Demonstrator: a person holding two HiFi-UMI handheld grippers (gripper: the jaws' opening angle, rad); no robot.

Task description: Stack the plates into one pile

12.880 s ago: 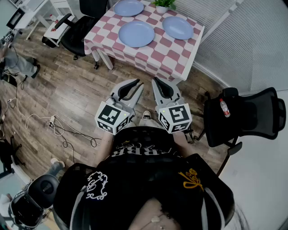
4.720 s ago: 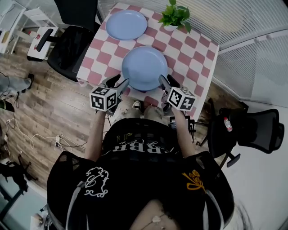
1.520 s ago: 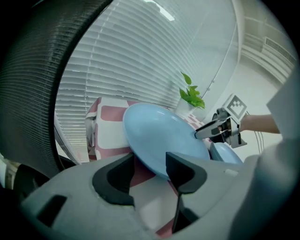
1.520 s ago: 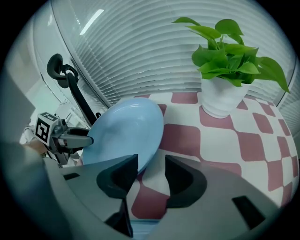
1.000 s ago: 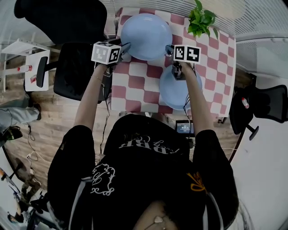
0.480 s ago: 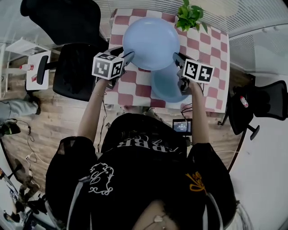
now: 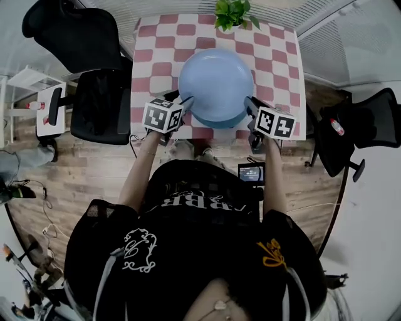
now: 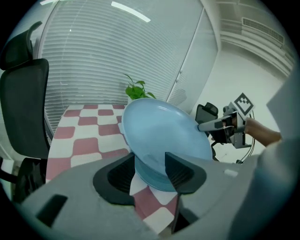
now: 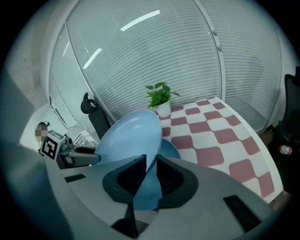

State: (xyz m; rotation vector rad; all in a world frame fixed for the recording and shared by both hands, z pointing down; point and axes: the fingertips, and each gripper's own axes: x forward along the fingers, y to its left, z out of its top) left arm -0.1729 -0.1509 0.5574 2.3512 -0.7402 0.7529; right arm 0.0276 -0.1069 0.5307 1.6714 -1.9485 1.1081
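Two grippers, one lifted plate: left gripper and right gripper each clamp an opposite rim of the top plate, which spans the gap between them and tilts. Just below it, between the grippers, a lower plate rests on the checked table; can't tell if it's one or two. One plant beyond both.

Both arms reach forward with elbows bent. The left claw and the right claw each pinch an opposite edge of one plate.
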